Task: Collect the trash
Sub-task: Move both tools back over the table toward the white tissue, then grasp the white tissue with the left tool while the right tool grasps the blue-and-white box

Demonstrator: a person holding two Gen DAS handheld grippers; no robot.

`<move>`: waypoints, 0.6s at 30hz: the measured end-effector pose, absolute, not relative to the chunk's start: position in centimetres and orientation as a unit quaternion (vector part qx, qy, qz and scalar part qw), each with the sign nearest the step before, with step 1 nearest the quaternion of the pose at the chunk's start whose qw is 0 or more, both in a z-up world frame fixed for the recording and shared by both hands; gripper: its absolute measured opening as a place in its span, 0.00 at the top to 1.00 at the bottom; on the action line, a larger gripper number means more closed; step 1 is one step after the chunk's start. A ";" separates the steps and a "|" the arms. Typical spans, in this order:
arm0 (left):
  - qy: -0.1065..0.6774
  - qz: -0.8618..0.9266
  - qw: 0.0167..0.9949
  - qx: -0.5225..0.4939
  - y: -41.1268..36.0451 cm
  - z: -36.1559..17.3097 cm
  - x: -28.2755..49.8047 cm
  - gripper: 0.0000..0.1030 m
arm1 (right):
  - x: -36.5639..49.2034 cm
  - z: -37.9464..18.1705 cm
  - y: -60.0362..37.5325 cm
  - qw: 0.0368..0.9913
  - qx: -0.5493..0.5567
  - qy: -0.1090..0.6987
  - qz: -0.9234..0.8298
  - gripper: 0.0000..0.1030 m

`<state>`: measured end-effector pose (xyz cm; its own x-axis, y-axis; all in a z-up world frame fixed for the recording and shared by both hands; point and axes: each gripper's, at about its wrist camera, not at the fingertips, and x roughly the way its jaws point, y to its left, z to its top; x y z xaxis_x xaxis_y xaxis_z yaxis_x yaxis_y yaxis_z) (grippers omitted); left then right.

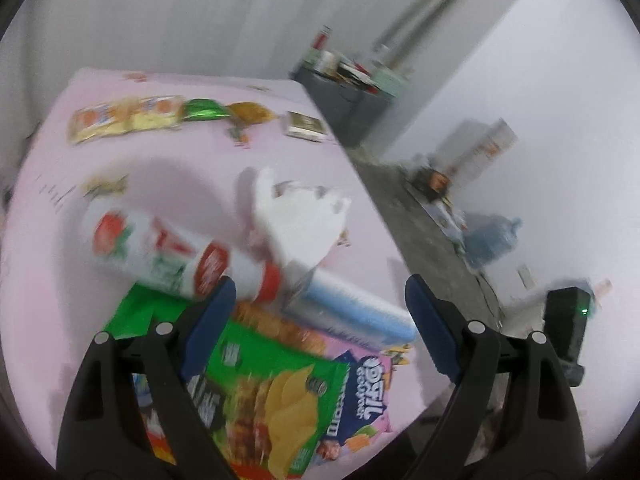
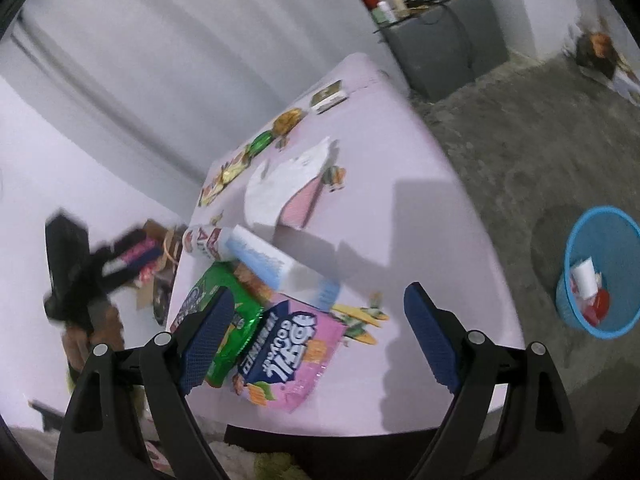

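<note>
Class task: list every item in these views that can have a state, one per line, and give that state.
left gripper: open, empty
right gripper: open, empty
red-capped bottle: lying down, capped
blue carton: lying down
green chip bag: lying flat
pink snack bag: lying flat
blue bin: upright, partly filled

A pale pink tabletop (image 2: 420, 184) stands on a rough grey concrete floor (image 2: 520, 128). Pleated white curtains (image 1: 180, 12) hang behind it, beside plain white walls (image 1: 540, 80). A dark grey cabinet (image 2: 444, 48) sits further back — its top cluttered with small items, too blurred to identify.
</note>
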<state>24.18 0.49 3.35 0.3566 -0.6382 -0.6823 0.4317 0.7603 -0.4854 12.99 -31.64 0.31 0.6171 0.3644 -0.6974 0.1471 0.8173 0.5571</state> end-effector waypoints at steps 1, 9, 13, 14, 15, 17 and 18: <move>0.467 -0.345 0.808 -0.095 -0.5 3.6 25.4 0.19 | 13.3 0.4 -31.3 0.850 0.290 0.434 0.067 0.18; 0.503 -0.350 0.787 0.072 -8.3 0.7 30.7 0.19 | 15.3 2.3 -26.8 0.864 0.204 0.450 0.097 0.18; 0.530 -0.321 0.774 0.129 -11.2 -2.3 33.2 0.20 | 16.1 2.8 -25.9 0.862 0.188 0.459 0.103 0.18; 0.538 -0.321 0.767 0.136 -11.8 -3.1 33.7 0.20 | 16.2 2.7 -25.8 0.861 0.186 0.461 0.104 0.18; 0.548 -0.321 0.759 0.142 -12.4 -3.9 34.1 0.20 | 16.4 2.7 -25.7 0.860 0.185 0.464 0.105 0.18; 0.561 -0.317 0.749 0.153 -13.1 -5.1 34.7 0.20 | 16.8 2.6 -25.6 0.857 0.184 0.469 0.106 0.18; 0.566 -0.311 0.746 0.160 -13.4 -5.6 35.0 0.20 | 16.9 2.6 -25.6 0.857 0.184 0.470 0.106 0.18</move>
<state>34.96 -13.42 -5.60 0.1650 -0.2841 -0.9445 0.6456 0.7551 -0.1144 16.91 -25.57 2.58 0.5350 0.3545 -0.7669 -0.0089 0.9100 0.4145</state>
